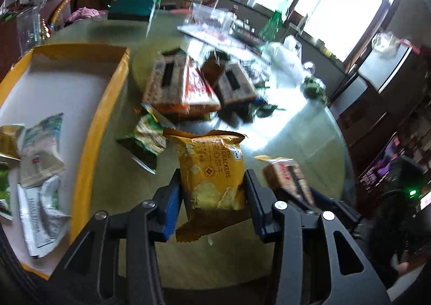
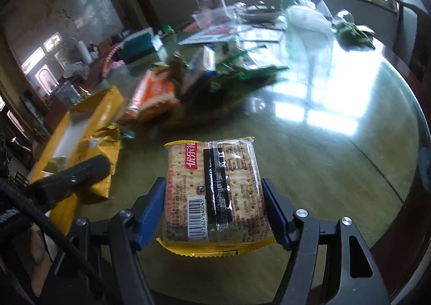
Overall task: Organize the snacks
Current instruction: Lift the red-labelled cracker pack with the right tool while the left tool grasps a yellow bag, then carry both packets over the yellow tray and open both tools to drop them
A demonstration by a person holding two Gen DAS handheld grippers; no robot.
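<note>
My left gripper is shut on a yellow cracker bag and holds it above the round table. My right gripper is shut on a clear pack of square crackers, also held above the table; that pack shows in the left wrist view just right of the yellow bag. The yellow bag and the left gripper show at the left of the right wrist view. A yellow-rimmed box to the left holds several snack packets.
A pile of cracker packs and snack bags lies mid-table, with a green bag in front of it. Papers, clear containers and a white plastic bag clutter the far side. The table's dark edge curves at right.
</note>
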